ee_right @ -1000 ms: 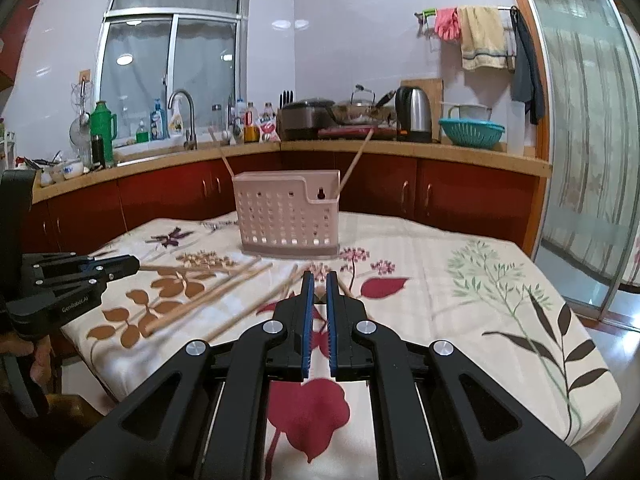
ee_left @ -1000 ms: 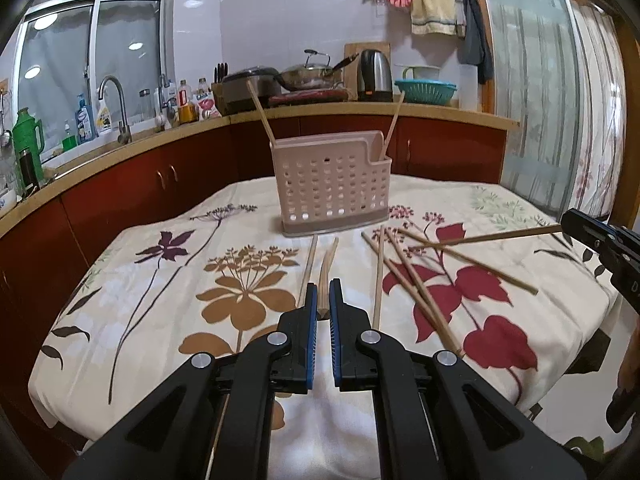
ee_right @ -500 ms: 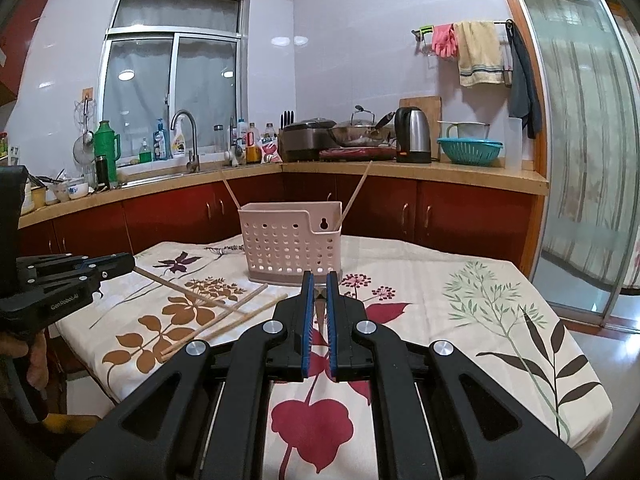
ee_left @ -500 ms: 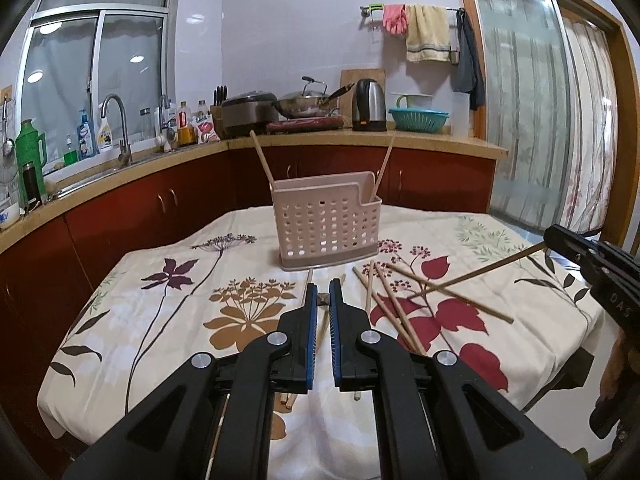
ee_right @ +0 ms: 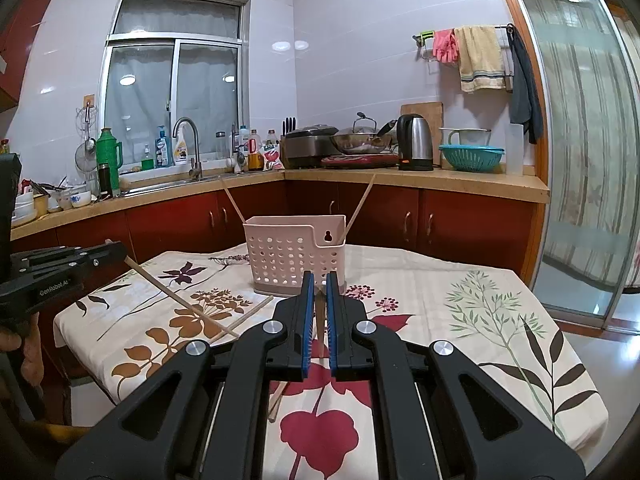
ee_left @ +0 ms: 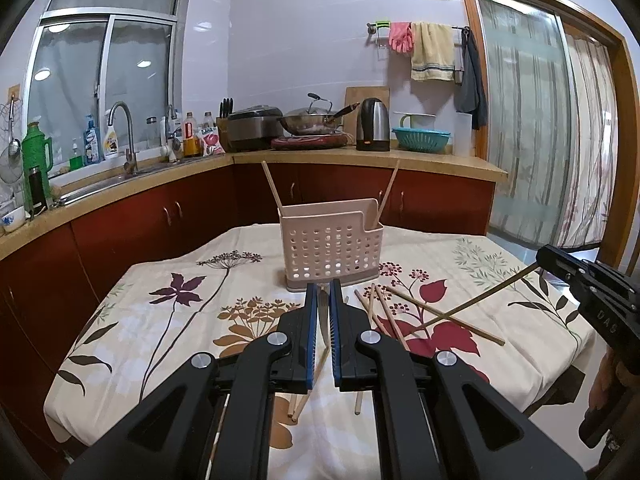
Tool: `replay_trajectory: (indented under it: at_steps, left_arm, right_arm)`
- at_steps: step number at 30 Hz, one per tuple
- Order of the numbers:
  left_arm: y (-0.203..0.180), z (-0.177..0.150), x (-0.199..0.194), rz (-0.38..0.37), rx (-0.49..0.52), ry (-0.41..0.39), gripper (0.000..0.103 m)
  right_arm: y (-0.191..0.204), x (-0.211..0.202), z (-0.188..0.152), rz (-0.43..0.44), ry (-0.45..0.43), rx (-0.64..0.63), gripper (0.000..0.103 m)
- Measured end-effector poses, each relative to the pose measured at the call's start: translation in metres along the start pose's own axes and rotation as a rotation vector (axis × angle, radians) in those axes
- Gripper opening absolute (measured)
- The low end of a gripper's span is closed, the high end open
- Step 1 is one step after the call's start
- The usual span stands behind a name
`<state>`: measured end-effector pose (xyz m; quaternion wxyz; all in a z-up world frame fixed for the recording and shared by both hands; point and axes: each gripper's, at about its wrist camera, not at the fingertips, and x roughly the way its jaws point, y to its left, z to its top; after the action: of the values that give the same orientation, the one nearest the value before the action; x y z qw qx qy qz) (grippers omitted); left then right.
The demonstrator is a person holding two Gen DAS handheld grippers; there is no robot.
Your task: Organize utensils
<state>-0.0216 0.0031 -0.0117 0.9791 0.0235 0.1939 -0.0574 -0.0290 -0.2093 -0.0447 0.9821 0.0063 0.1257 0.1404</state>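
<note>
Each hand-held gripper, left (ee_left: 324, 320) and right (ee_right: 319, 312), pinches a chopstick (ee_left: 476, 304) near its end; light, stiff, slippery, liable to swivel.

Left gripper (ee_left: 324, 292) up over the near edge of the desk, tipped a little downward, jaws pinched on a chopstick (ee_right: 180, 298) that slants down from their tip. Right gripper (ee_right: 317, 286) alongside at the desk's right edge, nearly level, jaws likewise clamped on a chopstick (ee_left: 472, 306). A hand (ee_right: 20, 344) wraps the left gripper's handle.
</note>
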Motion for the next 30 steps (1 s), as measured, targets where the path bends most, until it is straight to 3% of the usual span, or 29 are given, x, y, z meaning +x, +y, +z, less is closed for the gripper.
replay_trajectory:
  at_steps: [19, 30]
  left_arm:
    - [0.013, 0.019, 0.023, 0.001, -0.004, 0.01, 0.007]
    - [0.018, 0.055, 0.029, -0.024, -0.011, -0.065, 0.007]
  right_arm:
    - [0.007, 0.042, 0.04, 0.016, -0.002, -0.033, 0.007]
    - [0.001, 0.054, 0.069, 0.034, -0.056, -0.015, 0.007]
